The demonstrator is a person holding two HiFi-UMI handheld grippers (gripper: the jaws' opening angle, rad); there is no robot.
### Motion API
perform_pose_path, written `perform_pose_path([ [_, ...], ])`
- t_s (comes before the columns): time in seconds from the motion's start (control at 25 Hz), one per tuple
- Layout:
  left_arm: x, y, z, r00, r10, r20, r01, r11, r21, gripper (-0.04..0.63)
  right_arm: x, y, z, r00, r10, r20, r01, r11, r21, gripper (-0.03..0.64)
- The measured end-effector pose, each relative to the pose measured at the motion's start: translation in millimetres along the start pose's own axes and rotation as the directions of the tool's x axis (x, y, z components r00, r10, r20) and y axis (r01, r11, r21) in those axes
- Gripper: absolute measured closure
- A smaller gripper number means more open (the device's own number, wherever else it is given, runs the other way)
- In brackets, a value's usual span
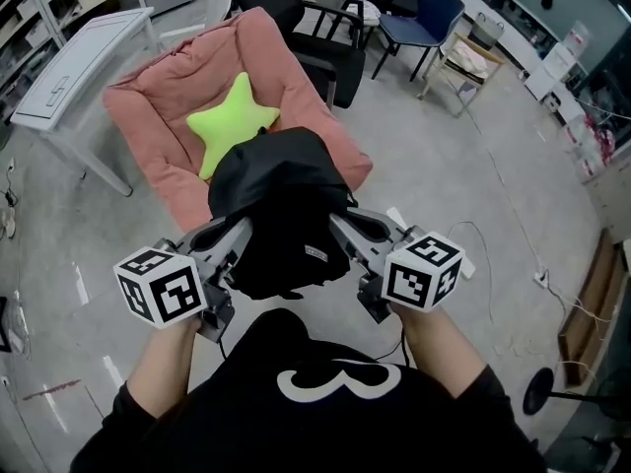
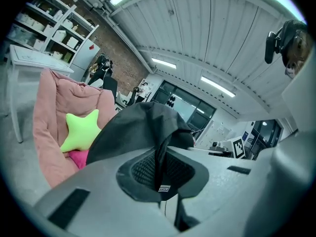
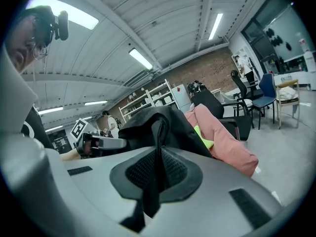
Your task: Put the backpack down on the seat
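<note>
A black backpack [image 1: 276, 205] hangs in the air between my two grippers, in front of the pink padded seat [image 1: 163, 92]. My left gripper [image 1: 237, 233] is shut on a black strap [image 2: 160, 157] of the backpack at its left side. My right gripper [image 1: 340, 227] is shut on another black strap [image 3: 157, 157] at its right side. The backpack's lower edge overlaps the seat's front edge in the head view. A lime green star cushion [image 1: 232, 121] lies on the seat, also seen as the star cushion [image 2: 81, 130] beside the backpack [image 2: 138, 127].
A white table [image 1: 69, 62] stands left of the seat. Behind it are a black office chair [image 1: 296, 13], a blue chair [image 1: 419, 23] and a wooden chair [image 1: 463, 62]. Cables [image 1: 493, 254] run across the grey floor at right. Shelving [image 2: 54, 31] lines the far wall.
</note>
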State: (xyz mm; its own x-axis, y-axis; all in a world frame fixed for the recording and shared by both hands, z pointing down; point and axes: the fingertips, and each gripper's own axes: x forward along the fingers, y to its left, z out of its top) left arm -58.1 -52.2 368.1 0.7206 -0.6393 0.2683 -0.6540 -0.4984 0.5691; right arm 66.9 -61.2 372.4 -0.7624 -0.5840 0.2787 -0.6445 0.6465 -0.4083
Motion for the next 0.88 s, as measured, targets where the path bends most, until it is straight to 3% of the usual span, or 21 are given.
perform_pose_path([
  [0.48,53,92,64,0.995,0.095,0.039,-0.093,0.994,-0.06,0.577,110,-68,49,0.995,0.083,-0.056,-0.083,0.996,0.014,0.595],
  [0.88,105,192,118,0.978,0.205,0.041,-0.197,0.969,-0.15,0.577,224,-136,88,0.975,0.156,-0.155,-0.151,0.987,0.046,0.595],
])
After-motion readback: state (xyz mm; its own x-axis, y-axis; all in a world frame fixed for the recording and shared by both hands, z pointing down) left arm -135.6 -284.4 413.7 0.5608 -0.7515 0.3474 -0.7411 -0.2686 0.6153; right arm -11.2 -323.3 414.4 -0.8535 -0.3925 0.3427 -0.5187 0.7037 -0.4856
